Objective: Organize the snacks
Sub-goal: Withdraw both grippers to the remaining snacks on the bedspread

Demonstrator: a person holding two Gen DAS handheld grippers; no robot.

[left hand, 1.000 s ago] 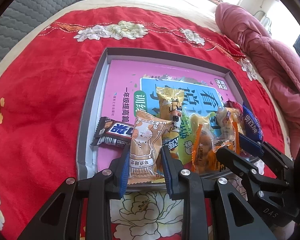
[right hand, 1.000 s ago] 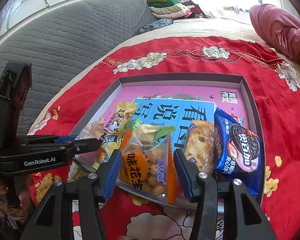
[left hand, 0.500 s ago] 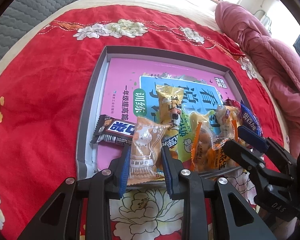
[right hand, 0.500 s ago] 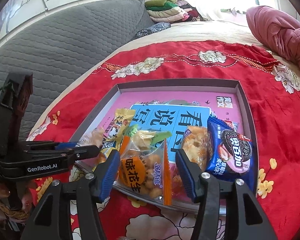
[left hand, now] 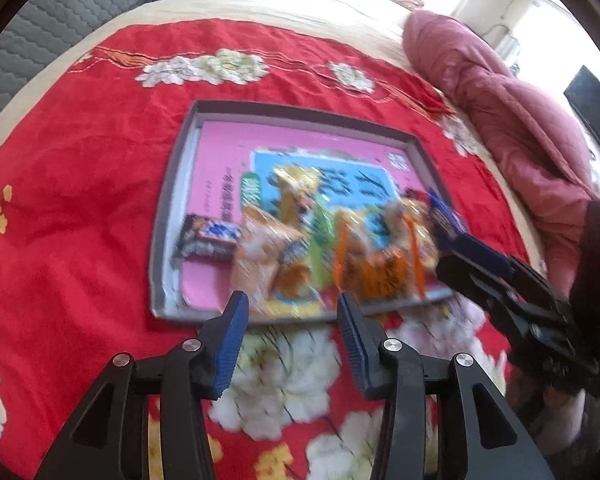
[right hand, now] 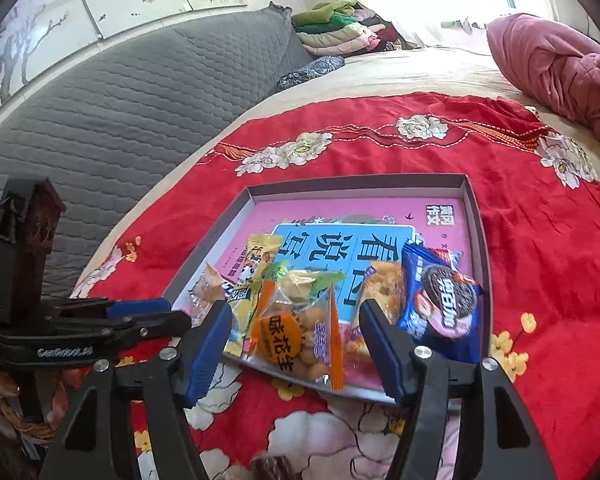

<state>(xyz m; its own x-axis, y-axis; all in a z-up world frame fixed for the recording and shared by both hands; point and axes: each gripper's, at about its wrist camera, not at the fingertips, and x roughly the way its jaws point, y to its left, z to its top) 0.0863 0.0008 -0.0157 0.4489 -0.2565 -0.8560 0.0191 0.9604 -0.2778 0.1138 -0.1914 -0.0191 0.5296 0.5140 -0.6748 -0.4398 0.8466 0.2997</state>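
Note:
A grey tray (left hand: 168,216) (right hand: 476,232) holds a pink book and several snack packets. In the blurred left wrist view, my left gripper (left hand: 291,312) hangs just short of the tray's near edge. Its jaws are opening with nothing between them, and the beige cat packet (left hand: 260,256) lies free in the tray. My right gripper (right hand: 296,316) is also opening. The orange peanut packet (right hand: 296,332) rests on the tray between its pads (right hand: 204,344), untouched. A blue Oreo packet (right hand: 440,308), a pastry packet (right hand: 384,288) and a yellow packet (right hand: 256,264) lie alongside.
The tray sits on a red flowered cloth (right hand: 540,240) over a bed. A grey quilted headboard (right hand: 120,100) rises at the left, a pink rolled quilt (left hand: 500,92) at the right. A dark chocolate bar (left hand: 208,238) lies at the tray's left.
My left gripper let go of the beige cat packet, opened and drew back and up from the tray. My right gripper widened off the orange peanut packet and rose too.

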